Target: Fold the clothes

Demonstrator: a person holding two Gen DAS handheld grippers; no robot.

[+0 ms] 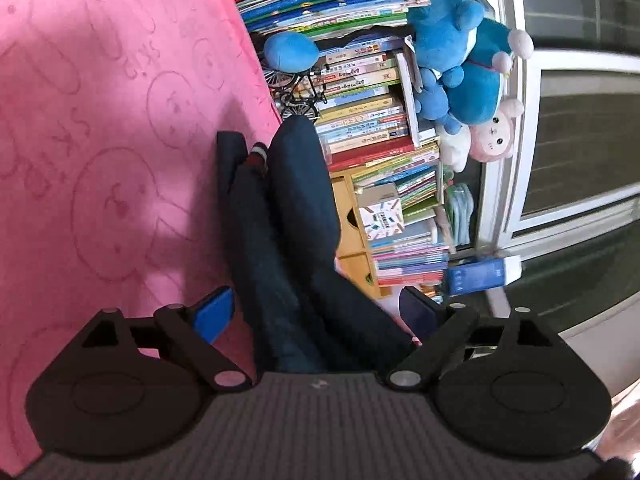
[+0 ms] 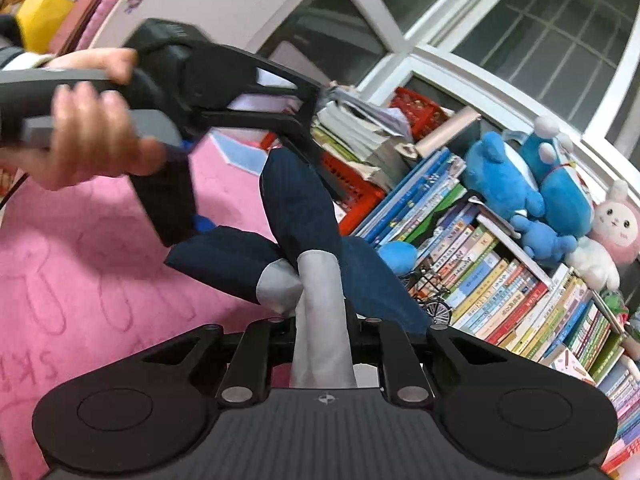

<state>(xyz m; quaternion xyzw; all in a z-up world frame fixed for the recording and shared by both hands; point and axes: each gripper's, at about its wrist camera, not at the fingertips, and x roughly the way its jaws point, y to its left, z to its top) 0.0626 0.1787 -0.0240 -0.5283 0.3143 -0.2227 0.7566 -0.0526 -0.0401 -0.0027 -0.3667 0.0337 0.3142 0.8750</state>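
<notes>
A dark navy garment (image 1: 288,220) hangs bunched over the pink bed sheet (image 1: 100,140), with a red-and-white striped cuff (image 1: 258,156) showing. My left gripper (image 1: 314,312) is open, its blue-padded fingers wide apart on either side of the cloth. In the right wrist view, the navy garment (image 2: 296,200) rises in folds with its pale grey lining (image 2: 320,300) facing me. My right gripper (image 2: 322,316) is shut on that lining. A hand (image 2: 80,140) holds the left gripper, whose finger (image 2: 168,200) touches the cloth's left end.
Stacks of books (image 1: 368,120) and a red basket (image 2: 352,188) crowd the edge of the pink sheet (image 2: 80,280). Blue plush toys (image 1: 460,40), a pink bunny (image 2: 616,224) and a small model bicycle (image 1: 298,96) sit among them. A window (image 1: 580,140) lies behind.
</notes>
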